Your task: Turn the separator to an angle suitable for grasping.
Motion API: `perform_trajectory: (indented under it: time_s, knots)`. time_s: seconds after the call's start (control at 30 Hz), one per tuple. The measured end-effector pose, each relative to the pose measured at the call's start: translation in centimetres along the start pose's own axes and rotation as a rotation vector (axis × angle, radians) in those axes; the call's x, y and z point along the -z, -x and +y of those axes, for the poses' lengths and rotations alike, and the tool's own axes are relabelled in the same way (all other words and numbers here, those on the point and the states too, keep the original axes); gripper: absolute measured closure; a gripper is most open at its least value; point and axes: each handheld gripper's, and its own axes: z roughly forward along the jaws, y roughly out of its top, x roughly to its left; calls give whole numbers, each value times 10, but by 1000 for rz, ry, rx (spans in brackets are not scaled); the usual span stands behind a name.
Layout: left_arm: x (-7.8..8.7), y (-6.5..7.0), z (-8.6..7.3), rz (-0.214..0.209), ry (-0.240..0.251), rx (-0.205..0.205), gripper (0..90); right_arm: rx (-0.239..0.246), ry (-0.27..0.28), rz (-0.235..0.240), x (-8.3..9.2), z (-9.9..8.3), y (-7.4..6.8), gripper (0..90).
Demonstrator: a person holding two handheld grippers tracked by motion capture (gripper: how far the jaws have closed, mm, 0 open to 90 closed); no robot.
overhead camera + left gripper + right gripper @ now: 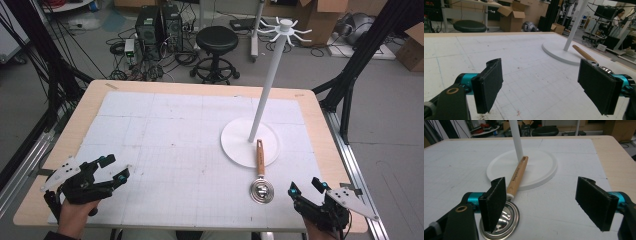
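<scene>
Grippers sit wide open and hold nothing — left gripper [111, 169] at the near left corner, right gripper [306, 187] just right of the scoop [261, 176]. Its wooden handle leans on the white stand [250, 142] — one jaw hides part of its shiny bowl

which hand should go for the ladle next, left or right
Right, probably. The right gripper sits open just beside the ladle, whose bowl lies right before its fingers. The left gripper, also open, is far across the mat.
</scene>
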Motion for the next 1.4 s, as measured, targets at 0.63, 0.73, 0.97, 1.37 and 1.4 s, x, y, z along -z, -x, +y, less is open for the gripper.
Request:
perform_trajectory:
  time_s: [0.63,0.73,0.97,1.37,1.4]
  knots:
    - [-4,2,-1,-17,-19,-2,211,21,-119,89,-50,9,0,889]
    - [-4,1,-1,-15,-21,-3,211,37,-147,95,-68,13,0,889]
    - [-1,-2,-2,-8,-15,13,211,38,-237,79,-136,22,-8,889]
    - [-2,-2,-2,-15,-27,9,211,111,-323,102,-160,21,-13,889]
    - [-2,-2,-2,-15,-26,9,211,111,-323,102,-160,21,-13,889]
